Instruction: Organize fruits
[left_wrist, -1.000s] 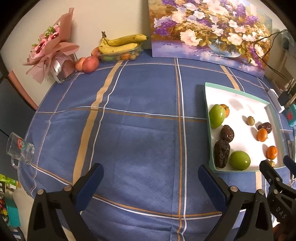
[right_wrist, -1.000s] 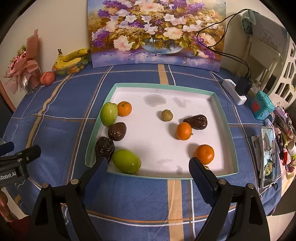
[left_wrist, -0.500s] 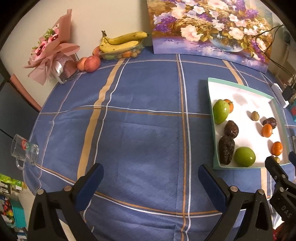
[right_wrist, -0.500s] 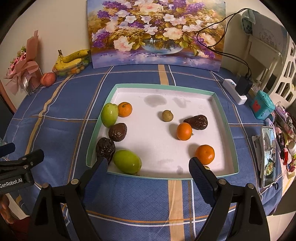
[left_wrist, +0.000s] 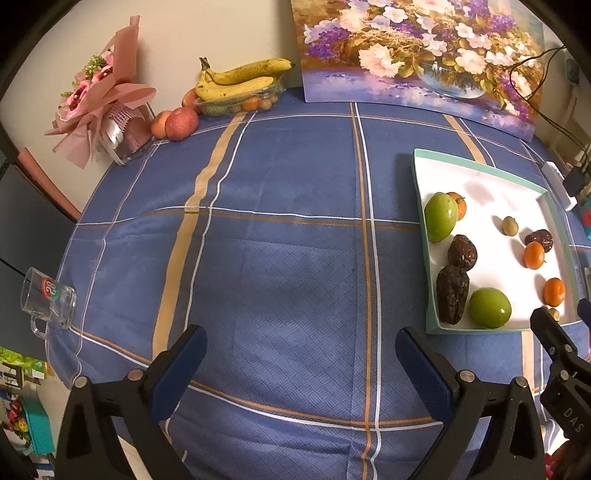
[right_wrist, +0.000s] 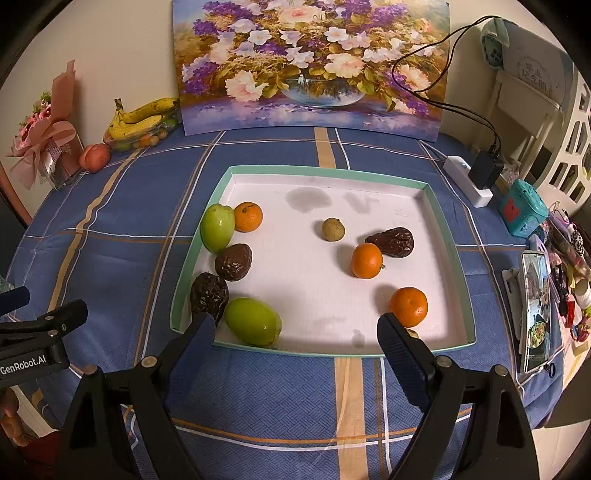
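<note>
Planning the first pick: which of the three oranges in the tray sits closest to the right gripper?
The orange at the tray's near right, just beyond the right gripper's right finger; the others lie farther back.

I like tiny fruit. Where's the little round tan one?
In the right wrist view, the small tan fruit sits mid-tray, up-left of an orange and wrinkled brown fruit.

A woven blue cloth (right_wrist: 122, 229) with a fine basket-weave texture and matt finish covers the tabletop. The tray (right_wrist: 448, 236) looks like matt card, white inside with a pale green rim. The green fruits (right_wrist: 217, 226) are smooth and slightly glossy, the oranges (right_wrist: 366, 260) finely dimpled, the dark fruits (right_wrist: 233, 261) wrinkled and dull. The mug (left_wrist: 48, 297) is clear, shiny glass. The bouquet wrap (left_wrist: 122, 92) is matt pink paper.
</note>
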